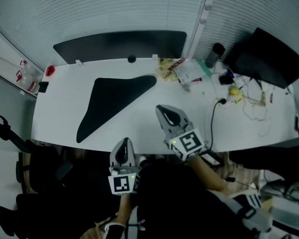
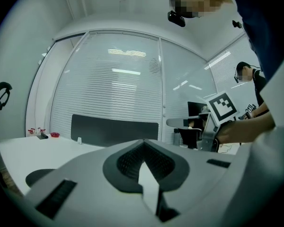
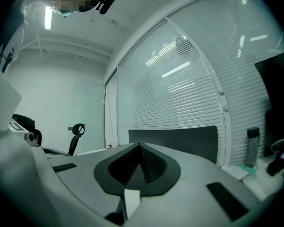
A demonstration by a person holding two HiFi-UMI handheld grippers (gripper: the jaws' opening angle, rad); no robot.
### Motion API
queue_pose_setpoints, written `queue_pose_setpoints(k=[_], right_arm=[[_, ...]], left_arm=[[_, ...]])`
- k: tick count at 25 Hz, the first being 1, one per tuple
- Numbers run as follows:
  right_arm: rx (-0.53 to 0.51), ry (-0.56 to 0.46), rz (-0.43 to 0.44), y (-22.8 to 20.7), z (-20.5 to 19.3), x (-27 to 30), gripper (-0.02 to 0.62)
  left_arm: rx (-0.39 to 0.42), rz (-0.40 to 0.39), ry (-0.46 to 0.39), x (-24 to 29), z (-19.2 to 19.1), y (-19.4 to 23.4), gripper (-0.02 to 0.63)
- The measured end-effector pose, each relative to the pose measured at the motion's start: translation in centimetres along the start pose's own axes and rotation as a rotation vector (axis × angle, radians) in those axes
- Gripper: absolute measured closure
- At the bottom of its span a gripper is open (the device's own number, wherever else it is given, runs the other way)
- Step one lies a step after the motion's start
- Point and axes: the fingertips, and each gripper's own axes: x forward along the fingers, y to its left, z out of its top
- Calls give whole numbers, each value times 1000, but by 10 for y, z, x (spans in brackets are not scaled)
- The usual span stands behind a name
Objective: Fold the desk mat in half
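Observation:
The black desk mat [image 1: 112,101] lies on the white desk [image 1: 154,133], doubled over into a long triangle that narrows toward the front left. Its near tip also shows in the left gripper view [image 2: 38,176]. My left gripper [image 1: 124,141] hangs at the desk's front edge, right of that tip and apart from it, jaws shut on nothing [image 2: 143,143]. My right gripper [image 1: 163,108] hovers over bare desk just right of the mat, also shut and holding nothing [image 3: 138,148]. Its marker cube appears in the left gripper view [image 2: 222,107].
A dark partition panel [image 1: 119,44] runs along the desk's back edge. Snack packets and papers [image 1: 182,69], a dark bottle [image 1: 214,54], a monitor [image 1: 269,59] and tangled cables [image 1: 239,96] crowd the right side. A red item [image 1: 50,71] sits at the back left corner.

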Motion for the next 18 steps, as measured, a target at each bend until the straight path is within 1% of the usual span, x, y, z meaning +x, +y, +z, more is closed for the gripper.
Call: queue_pose_setpoints(k=[4,9,14,16,18], right_arm=[[4,1,-10,-2,-7,-22,594],[-11,18,-12,-2,-12,-37,594],[22,25,-15,-3,-16,-50,594],[34,27,-18,-4,-18,-54,594],[36,32,-25,-6,-22,-58,594]], left_arm=[[-2,-18,0,-2,-8,-13,604],[-2,-26,-13,-1,-5,-19,604],[0,-40,-45,-2,-2,-24,604],[-1,-42,-44,-1,-1,-26,604],[-3,-36,-19,-2,-3,-26,604]])
